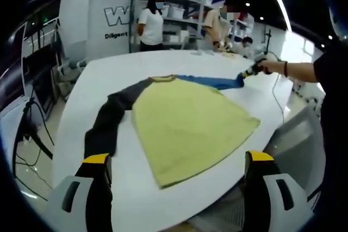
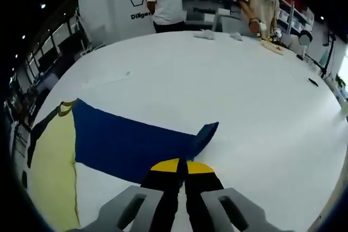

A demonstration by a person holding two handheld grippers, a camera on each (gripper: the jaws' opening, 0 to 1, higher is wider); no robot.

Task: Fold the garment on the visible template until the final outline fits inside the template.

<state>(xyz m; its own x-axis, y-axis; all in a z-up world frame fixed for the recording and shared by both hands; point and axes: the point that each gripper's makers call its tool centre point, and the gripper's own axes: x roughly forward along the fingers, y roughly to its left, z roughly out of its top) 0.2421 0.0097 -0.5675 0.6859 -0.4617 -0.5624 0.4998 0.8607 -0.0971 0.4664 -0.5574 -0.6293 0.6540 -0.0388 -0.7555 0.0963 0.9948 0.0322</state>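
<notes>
Right gripper (image 2: 181, 168) clenched, apparently on blue sleeve (image 2: 130, 145); left gripper (image 1: 176, 161) released, garment (image 1: 185, 123) just ahead.

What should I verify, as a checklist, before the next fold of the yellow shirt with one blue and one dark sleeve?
1. Right gripper shut on the blue sleeve of the yellow shirt: ok; the jaws meet at the cuff.
2. Left gripper free: ok, open above the table edge, holding nothing.
3. Yellow body lying flat: ok, spread on the white table.
4. Dark sleeve spread out: ok, lying straight toward the left gripper.
5. Template visible: cannot tell; no outline shows on the table.
6. Whole garment on the table: ok, though the hem is near the edge.
</notes>
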